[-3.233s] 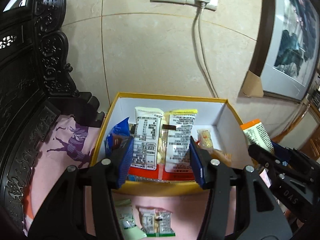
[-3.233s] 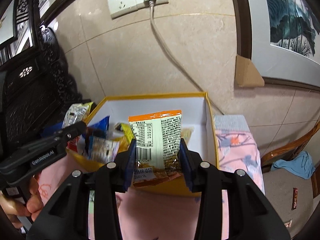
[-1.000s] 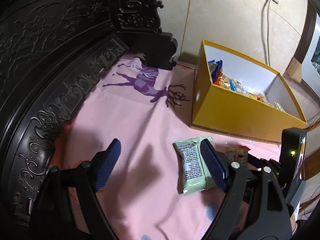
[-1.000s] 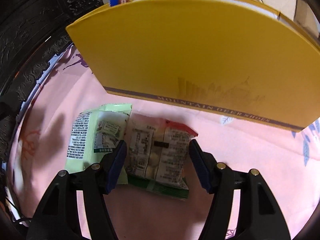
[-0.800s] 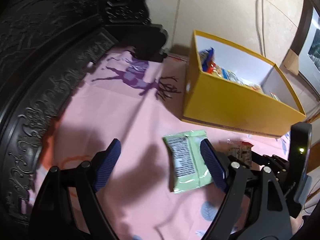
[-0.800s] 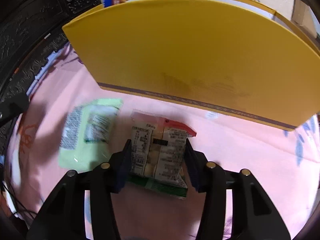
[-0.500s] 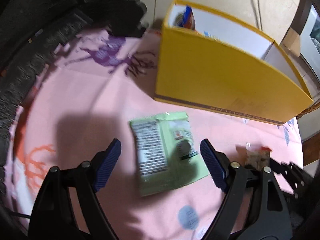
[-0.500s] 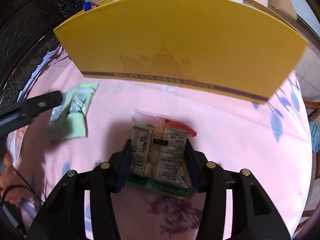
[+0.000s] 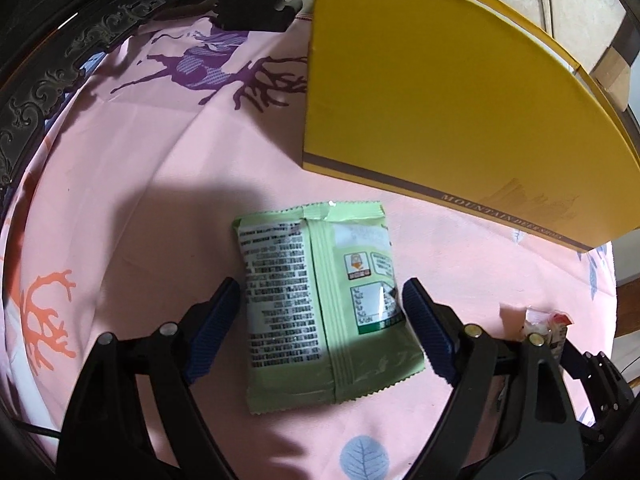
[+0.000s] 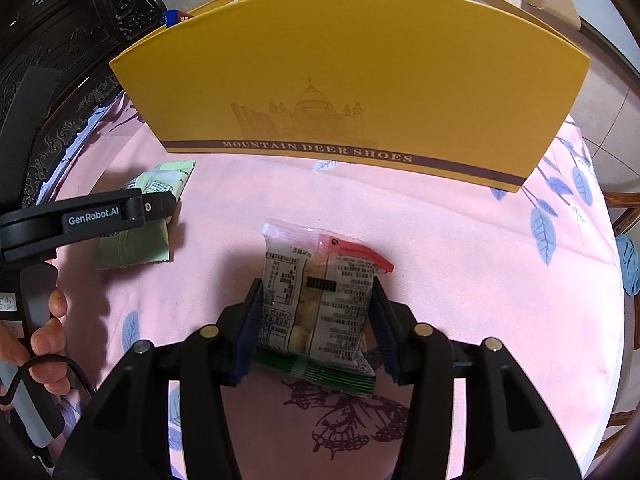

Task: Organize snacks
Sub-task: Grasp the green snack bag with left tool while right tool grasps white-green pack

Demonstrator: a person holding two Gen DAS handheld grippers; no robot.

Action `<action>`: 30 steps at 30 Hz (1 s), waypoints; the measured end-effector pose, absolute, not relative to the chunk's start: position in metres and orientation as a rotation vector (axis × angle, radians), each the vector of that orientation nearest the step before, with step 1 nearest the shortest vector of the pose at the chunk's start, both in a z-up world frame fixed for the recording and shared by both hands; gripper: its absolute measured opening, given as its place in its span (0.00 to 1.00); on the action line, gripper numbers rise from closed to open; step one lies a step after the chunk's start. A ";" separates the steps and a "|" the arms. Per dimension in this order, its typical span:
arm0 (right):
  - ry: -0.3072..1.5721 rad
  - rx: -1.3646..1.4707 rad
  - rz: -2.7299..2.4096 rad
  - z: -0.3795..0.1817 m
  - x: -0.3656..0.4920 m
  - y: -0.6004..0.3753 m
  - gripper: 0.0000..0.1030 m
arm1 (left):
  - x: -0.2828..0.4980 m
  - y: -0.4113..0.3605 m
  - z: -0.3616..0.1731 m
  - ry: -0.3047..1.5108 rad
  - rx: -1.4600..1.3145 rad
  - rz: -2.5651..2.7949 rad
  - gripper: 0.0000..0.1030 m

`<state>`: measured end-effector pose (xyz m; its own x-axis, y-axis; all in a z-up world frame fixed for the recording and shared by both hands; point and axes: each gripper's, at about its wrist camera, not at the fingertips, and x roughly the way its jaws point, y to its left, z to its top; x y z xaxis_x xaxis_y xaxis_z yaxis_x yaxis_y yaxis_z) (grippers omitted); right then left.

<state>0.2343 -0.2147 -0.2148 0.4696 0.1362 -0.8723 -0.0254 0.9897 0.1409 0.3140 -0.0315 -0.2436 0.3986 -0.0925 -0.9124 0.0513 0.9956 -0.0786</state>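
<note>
A pale green snack packet [image 9: 324,300] lies flat on the pink cloth. My left gripper [image 9: 320,320] is open with a finger on each side of it, not touching. It also shows in the right wrist view [image 10: 140,220] under the left gripper's arm. My right gripper [image 10: 316,320] is shut on a clear packet of small biscuits [image 10: 320,300] with a red corner and a green end, held above the cloth. The yellow shoe box [image 10: 340,92] stands behind both; snacks inside it are mostly hidden by its front wall. The box also shows in the left wrist view [image 9: 440,112].
A pink cloth with deer and leaf prints [image 9: 160,168] covers the seat. Dark carved wood [image 9: 60,72] runs along the left side. The cloth's right edge [image 10: 612,240] drops to a tiled floor. The person's hand [image 10: 44,332] holds the left gripper's handle.
Both grippers came down from the box to the cloth. My left gripper moved in over the green packet. My right gripper shut on the biscuit packet and drew it back from the box.
</note>
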 end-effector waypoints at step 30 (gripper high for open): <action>1.087 0.113 0.108 -0.210 0.232 -0.220 0.50 | 0.295 -0.038 -0.240 1.125 0.055 -0.087 0.66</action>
